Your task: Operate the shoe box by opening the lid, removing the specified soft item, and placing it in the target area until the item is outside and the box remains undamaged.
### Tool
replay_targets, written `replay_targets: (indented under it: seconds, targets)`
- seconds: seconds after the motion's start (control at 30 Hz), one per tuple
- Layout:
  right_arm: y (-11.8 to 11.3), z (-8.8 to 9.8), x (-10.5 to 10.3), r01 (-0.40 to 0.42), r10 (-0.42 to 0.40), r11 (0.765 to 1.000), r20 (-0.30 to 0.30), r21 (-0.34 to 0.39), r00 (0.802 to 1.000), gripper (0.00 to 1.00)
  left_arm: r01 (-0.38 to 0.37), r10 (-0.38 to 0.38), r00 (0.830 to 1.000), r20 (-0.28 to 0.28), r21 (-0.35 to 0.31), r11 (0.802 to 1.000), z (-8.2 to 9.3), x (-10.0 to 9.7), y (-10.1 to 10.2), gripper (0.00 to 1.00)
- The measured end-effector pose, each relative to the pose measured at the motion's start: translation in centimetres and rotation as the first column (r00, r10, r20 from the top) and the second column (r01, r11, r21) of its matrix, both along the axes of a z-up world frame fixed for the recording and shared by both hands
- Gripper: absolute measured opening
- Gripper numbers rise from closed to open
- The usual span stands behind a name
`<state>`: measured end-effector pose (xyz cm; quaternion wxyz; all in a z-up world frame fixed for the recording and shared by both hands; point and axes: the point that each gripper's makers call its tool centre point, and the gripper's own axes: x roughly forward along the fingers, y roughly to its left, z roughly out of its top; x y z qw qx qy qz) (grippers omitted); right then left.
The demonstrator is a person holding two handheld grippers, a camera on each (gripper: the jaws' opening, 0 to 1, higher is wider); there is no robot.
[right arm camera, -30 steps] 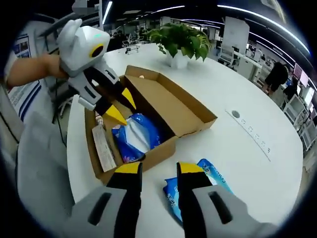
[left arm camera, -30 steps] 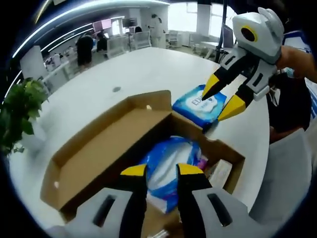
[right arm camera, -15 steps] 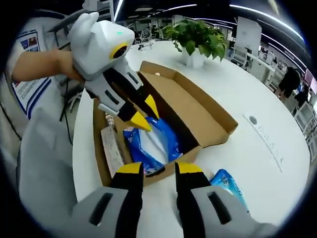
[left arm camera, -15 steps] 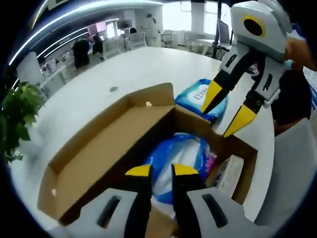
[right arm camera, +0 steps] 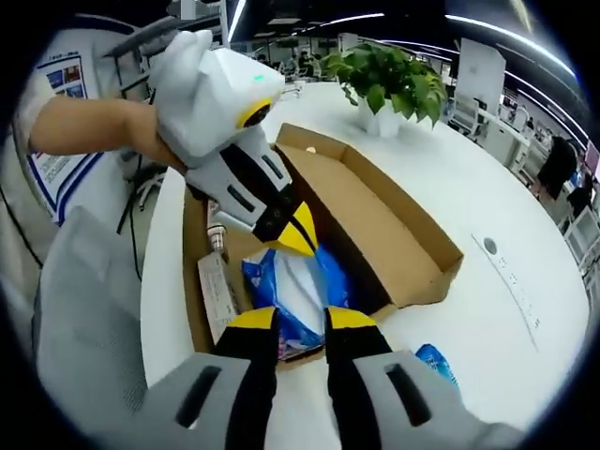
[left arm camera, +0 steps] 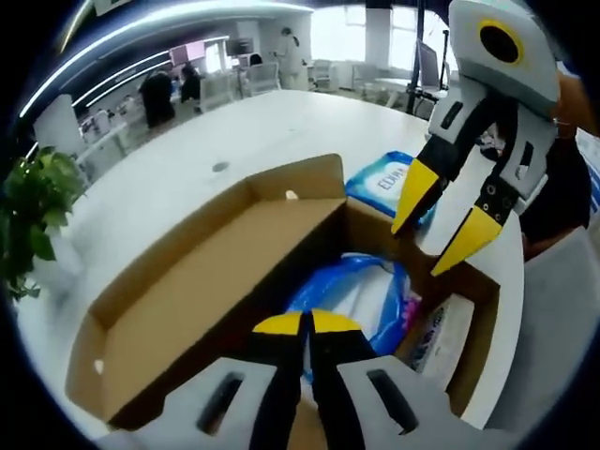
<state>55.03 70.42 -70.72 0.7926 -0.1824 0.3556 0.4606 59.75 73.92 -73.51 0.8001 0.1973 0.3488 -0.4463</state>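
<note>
Left gripper view: the left gripper (left arm camera: pixel 307 323), jaws together, is hovering over the crinkly blue-and-white soft plastic pack (left arm camera: pixel 354 292) lying inside the open brown cardboard shoe box (left arm camera: pixel 202 281), while the right gripper (left arm camera: pixel 442 217), jaws apart, is hanging above the box's far corner; whether the left jaws are pinching film cannot be told, and a thin pinch risks slipping.

Right gripper view: the right gripper (right arm camera: pixel 290 320) is sitting at the box's near wall (right arm camera: pixel 305 352) with the pack (right arm camera: pixel 291 286) just beyond, so crowding the left gripper (right arm camera: pixel 292 234) risks creasing the cardboard.
</note>
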Motion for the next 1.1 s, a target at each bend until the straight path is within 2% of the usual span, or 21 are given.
replay_targets:
  seconds: [0.23,0.47,0.67,0.8,0.93,1.1]
  targets:
    - [1.0,-1.8,-0.7,-0.077,0.076,0.995,-0.025,-0.062,0.997,0.18,-0.023,0.022,1.0,-0.018,-0.027,0.999,0.1,0.2,0.1,0.0]
    - [1.6,-3.4,-0.8,-0.153,0.153,0.978,-0.011,-0.142,0.988,0.17,-0.032,0.031,0.999,-0.027,-0.049,0.998,0.2,0.2,0.1,0.0]
    - [1.7,-4.5,-0.9,-0.186,0.189,0.965,-0.002,-0.186,0.982,0.1,-0.035,0.033,0.999,-0.032,-0.07,0.997,0.4,0.2,0.0,0.0]
    - [1.8,-4.8,-0.8,-0.205,0.213,0.958,0.017,-0.203,0.977,0.07,-0.034,0.031,0.999,-0.037,-0.083,0.996,0.5,0.0,0.0,0.0]
    - [1.9,-4.7,-0.8,-0.213,0.222,0.955,0.023,-0.206,0.975,0.0,-0.035,0.031,0.999,-0.045,-0.097,0.995,0.7,-0.1,0.1,0.0]
    - [1.8,-4.5,-1.2,-0.21,0.217,0.956,0.01,-0.203,0.976,0.0,-0.04,0.035,0.998,-0.051,-0.109,0.993,1.1,-0.1,-0.2,0.0]
